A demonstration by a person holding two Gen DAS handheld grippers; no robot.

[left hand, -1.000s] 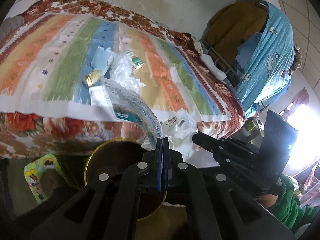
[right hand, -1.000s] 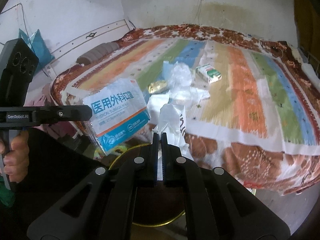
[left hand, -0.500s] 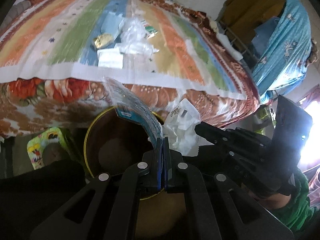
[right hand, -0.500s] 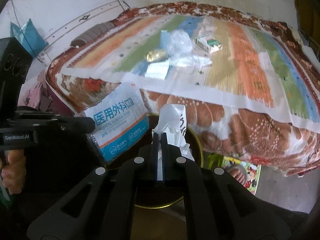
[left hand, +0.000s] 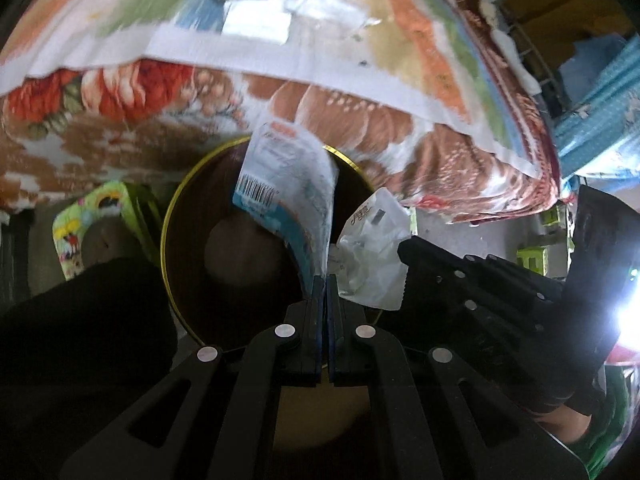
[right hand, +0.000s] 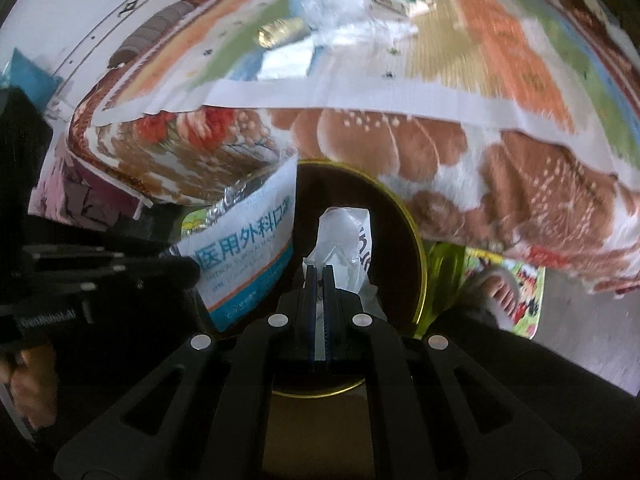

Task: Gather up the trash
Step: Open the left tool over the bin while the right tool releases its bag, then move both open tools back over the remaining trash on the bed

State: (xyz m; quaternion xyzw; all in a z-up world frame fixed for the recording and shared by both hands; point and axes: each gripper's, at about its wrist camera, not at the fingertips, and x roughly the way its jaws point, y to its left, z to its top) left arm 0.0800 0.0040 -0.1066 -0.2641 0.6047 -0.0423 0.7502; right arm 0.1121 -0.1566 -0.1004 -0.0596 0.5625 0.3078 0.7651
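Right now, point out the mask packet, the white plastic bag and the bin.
mask packet (right hand: 244, 256), right wrist view, printed front face
white plastic bag (right hand: 340, 240), right wrist view, crumpled upper part above the gripper
bin (left hand: 166, 216), left wrist view, gold rim, left side

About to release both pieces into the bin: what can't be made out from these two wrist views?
- Bin floor: dark in both views, partly covered by the mask packet and white bag; contents unreadable.
- Bin's near rim: hidden behind the left gripper and right gripper.
- Leftover trash on the bed: motion-blurred, items unclear.
- Left view's right edge: washed out by glare.
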